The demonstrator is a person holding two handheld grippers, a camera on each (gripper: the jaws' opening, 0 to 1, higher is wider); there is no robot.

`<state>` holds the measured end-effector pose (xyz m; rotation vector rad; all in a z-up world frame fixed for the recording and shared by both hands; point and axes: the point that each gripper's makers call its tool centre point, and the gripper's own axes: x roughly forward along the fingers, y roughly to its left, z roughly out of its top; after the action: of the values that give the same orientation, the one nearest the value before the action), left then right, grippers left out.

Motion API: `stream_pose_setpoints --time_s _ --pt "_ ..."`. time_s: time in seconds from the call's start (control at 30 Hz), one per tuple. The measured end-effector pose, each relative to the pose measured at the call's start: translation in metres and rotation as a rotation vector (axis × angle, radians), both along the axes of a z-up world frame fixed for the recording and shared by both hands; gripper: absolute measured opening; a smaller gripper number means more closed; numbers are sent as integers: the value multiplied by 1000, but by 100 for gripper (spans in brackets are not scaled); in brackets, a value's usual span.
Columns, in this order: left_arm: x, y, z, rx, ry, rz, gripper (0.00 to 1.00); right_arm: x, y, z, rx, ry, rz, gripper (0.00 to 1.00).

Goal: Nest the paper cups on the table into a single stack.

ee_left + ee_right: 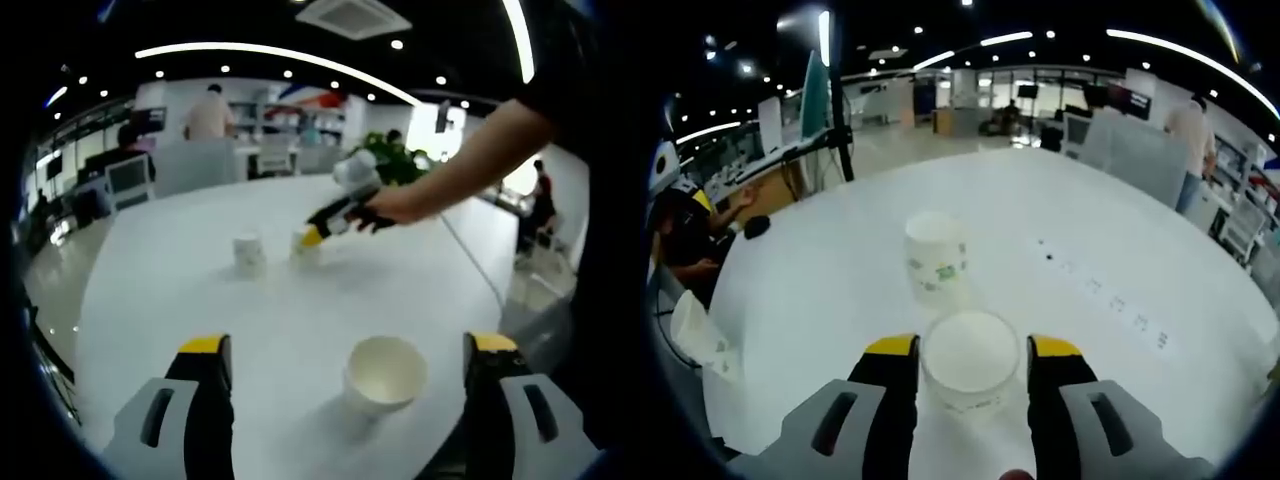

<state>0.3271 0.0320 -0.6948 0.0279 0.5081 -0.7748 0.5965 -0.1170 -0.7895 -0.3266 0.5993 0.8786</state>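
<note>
Right hand-held gripper [971, 352] pinches a paper cup [970, 362]; left hand-held gripper [350, 350] spread.

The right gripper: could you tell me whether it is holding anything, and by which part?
The right gripper has a white paper cup between its jaws, at the sides just under the rim; whether they clamp it cannot be told. The left gripper holds nothing.

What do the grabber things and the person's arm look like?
Each gripper, left gripper and right gripper, has two chunky black jaws with yellow tips, set in pale grey housings with dark slots. The person's arm is bare below a dark short sleeve.
</note>
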Motion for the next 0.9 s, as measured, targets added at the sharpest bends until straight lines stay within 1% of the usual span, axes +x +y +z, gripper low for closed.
stream_pose_setpoints --time_s 0.07,0.1,0.3,0.4,0.5,0.6,0.73,0.77,0.8,0.87,0.9 --pt "0 0 0 1 0 1 95 2 -1 -3 -9 4 4 36" --pt "-1 0 0 2 1 0 95 -1 0 -3 -10 6 7 36" --pt "-3 2 -1 2 3 2 95 4 -4 -9 6 21 -7 35" --pt "-4 4 -1 5 3 6 94 4 -6 -10 3 24 -3 35" --pt "-6 5 -2 8 4 6 94 7 -11 -16 -7 26 8 35" --pt "-5 5 -1 7 1 5 94 9 -14 -16 -8 27 7 35" --pt "-5 6 -1 7 -5 -2 94 8 -17 -11 -4 18 1 35" --pt "-5 5 0 8 -5 -4 94 7 -17 -5 -2 0 1 35" --pt "-5 5 0 11 -7 -6 94 6 -17 -3 1 -3 1 35" --pt "-4 4 2 12 -10 -10 94 -1 -14 6 6 -4 1 35" --pt "-4 4 3 12 -14 -13 94 0 -15 8 7 -6 1 35"
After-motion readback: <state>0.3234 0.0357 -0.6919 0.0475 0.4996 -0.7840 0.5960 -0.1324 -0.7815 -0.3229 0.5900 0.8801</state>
